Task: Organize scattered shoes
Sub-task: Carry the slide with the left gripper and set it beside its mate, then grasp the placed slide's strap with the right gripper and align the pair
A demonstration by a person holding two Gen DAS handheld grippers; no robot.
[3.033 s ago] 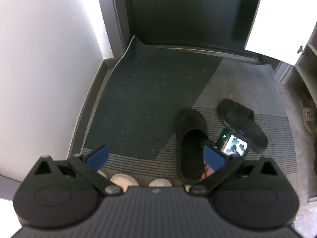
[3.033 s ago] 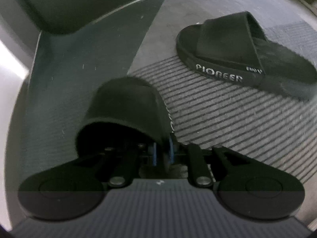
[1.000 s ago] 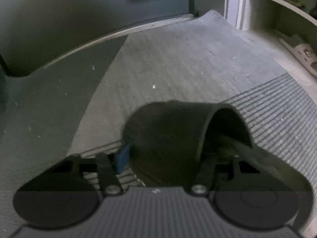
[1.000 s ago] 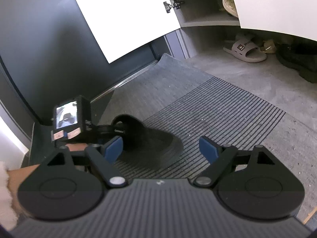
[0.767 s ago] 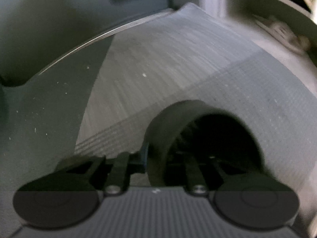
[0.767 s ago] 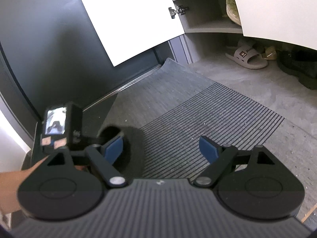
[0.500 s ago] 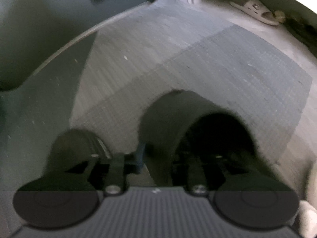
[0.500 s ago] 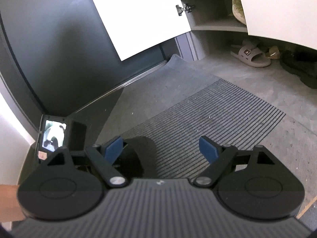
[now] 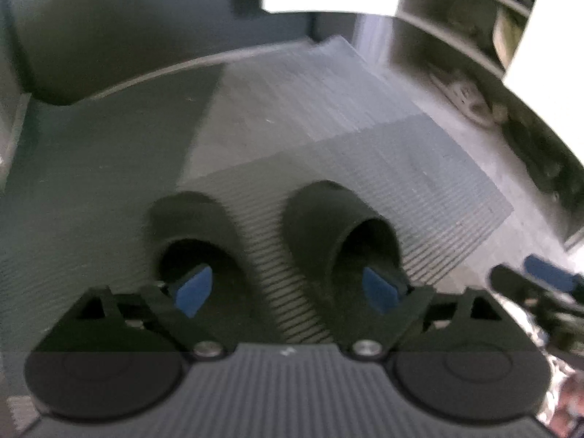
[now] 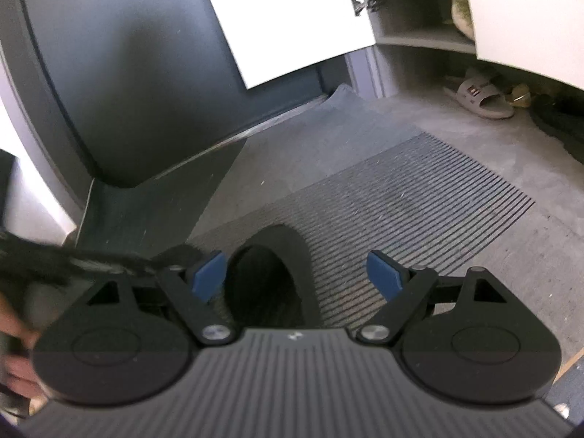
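Both black slides sit side by side on the doormat, toes pointing away toward the dark door. In the left wrist view the left slide lies on the darker part of the mat and the right slide on the ribbed section, a strip of mat between them; their heels are hidden behind the gripper body. That view is blurred throughout, so no lettering on either shoe can be read.

The left gripper is spread wide and released, grasping nothing, one blue pad over each slide's opening. The right gripper is likewise spread and empty, above the right slide; the other slide is almost wholly hidden there behind its left finger.

Far right, the open shoe cabinet shows a beige sandal on the floor beneath its shelves. Dark footwear beside it is cut off by the frame edge. A hand at the left edge is smeared and only partly visible.
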